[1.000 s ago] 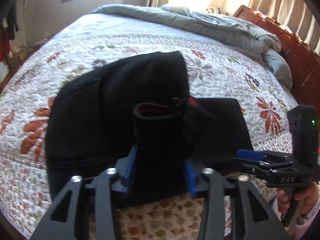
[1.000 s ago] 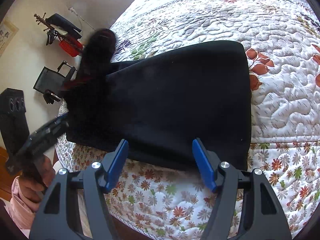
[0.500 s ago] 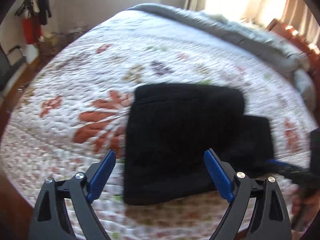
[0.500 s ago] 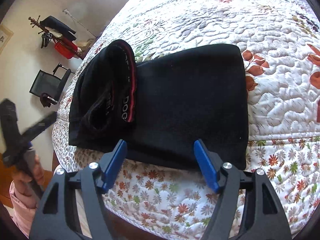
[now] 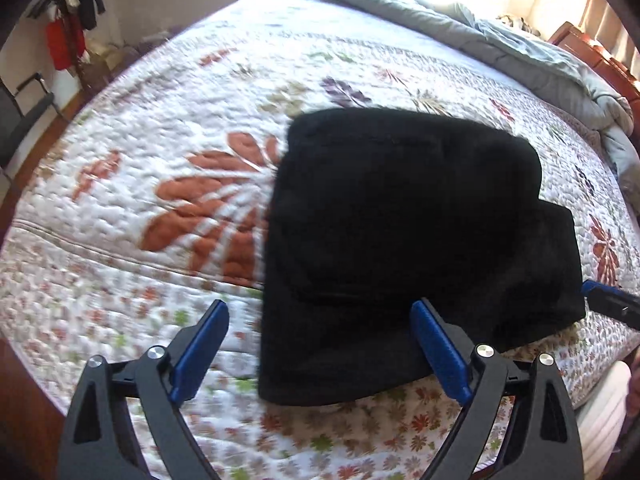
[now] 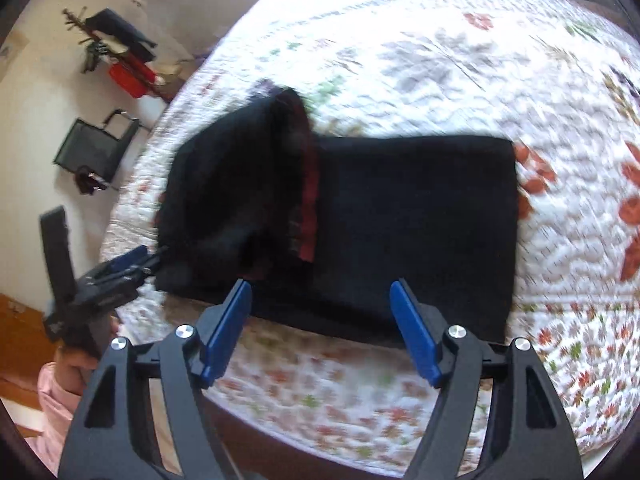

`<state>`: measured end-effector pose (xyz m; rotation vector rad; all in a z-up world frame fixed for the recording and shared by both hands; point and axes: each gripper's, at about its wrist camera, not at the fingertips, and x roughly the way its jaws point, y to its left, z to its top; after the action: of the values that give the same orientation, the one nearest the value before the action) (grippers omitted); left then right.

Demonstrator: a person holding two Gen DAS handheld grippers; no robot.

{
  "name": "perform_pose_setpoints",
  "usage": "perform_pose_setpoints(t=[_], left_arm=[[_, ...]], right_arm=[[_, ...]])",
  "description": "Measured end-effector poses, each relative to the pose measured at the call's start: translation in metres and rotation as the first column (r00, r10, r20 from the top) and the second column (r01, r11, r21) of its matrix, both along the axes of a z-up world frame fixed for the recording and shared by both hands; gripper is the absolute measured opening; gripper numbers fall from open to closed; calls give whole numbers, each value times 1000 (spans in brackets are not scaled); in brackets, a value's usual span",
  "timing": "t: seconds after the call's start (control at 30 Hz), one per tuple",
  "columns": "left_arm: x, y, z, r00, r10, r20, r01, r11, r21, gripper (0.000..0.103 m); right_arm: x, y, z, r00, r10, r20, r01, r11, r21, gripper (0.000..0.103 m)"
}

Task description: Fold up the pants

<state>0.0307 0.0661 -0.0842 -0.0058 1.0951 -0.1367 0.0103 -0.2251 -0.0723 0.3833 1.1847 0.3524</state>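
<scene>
Fold just laid over, and the left gripper (image 5: 320, 350) has let go: its jaws have just been opening and now stand wide apart above the near edge of the black pants (image 5: 400, 220), one blue pad over the quilt, the other over the cloth, nothing pinched between them. The right gripper (image 6: 320, 330) is spread too, its jaws having eased a little wider, hanging over the pants' near edge with nothing clamped.

The pants lie flat near the front edge of the bed, a thick doubled layer on the left end with a red-trimmed band (image 6: 308, 184) showing at its edge, and a single flatter panel stretching to the right. By my reading that leaves one fold to go: the flat end wants picking up and carrying over the stack, or the stack over it. That calls for both grippers to come down on one short end's corners, bite through every layer and lift together so the bundle doesn't slide apart.

Underneath, a white quilt (image 5: 200, 92) with rust-red flowers, soft and puckered. A grey duvet (image 5: 500, 28) is bunched at the far side by a wooden headboard (image 5: 600, 56). Left of the bed, a clothes rack (image 6: 116, 48), a black chair (image 6: 92, 148), pale wall, curtains glowing with daylight
</scene>
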Motion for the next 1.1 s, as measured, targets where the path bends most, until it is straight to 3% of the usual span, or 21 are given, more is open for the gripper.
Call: perform_pose_setpoints(t=[0.2, 0.3, 0.37, 0.4, 0.5, 0.63, 0.73, 0.87, 0.93, 1.0, 1.1], left_arm=[[-1, 12, -3, 1000, 26, -8, -25, 999, 30, 95], [0, 13, -10, 999, 39, -32, -39, 999, 15, 95], [1, 11, -14, 998, 39, -41, -39, 999, 3, 95], [2, 10, -17, 998, 37, -47, -37, 999, -8, 95], [5, 8, -17, 998, 36, -55, -37, 999, -20, 97], [4, 7, -17, 998, 38, -49, -39, 999, -36, 100], [4, 8, -18, 998, 39, -50, -42, 997, -64, 100], [10, 1, -29, 996, 28, -81, -31, 999, -42, 100], [9, -2, -32, 996, 21, -90, -26, 998, -49, 100], [8, -2, -30, 996, 19, -85, -23, 999, -46, 100], [7, 0, -25, 997, 17, -81, -21, 999, -46, 99]], right_arm=[[30, 40, 13, 996, 93, -6, -93, 995, 38, 70], [44, 58, 3, 990, 130, -63, -126, 990, 63, 54], [48, 64, -4, 985, 144, -96, -137, 987, 80, 26], [48, 67, -6, 983, 152, -103, -144, 986, 82, 17], [42, 68, -2, 982, 173, -77, -165, 981, 102, 5], [33, 57, 19, 985, 174, 6, -174, 978, 119, 5], [31, 44, 21, 987, 158, 14, -159, 983, 88, 4], [37, 36, -21, 989, 105, -99, -109, 994, -29, 2], [37, 32, -34, 990, 90, -111, -90, 996, 10, 3], [35, 27, -31, 991, 98, -92, -94, 995, 45, 8], [32, 18, -13, 994, 91, -66, -90, 996, 29, 35]])
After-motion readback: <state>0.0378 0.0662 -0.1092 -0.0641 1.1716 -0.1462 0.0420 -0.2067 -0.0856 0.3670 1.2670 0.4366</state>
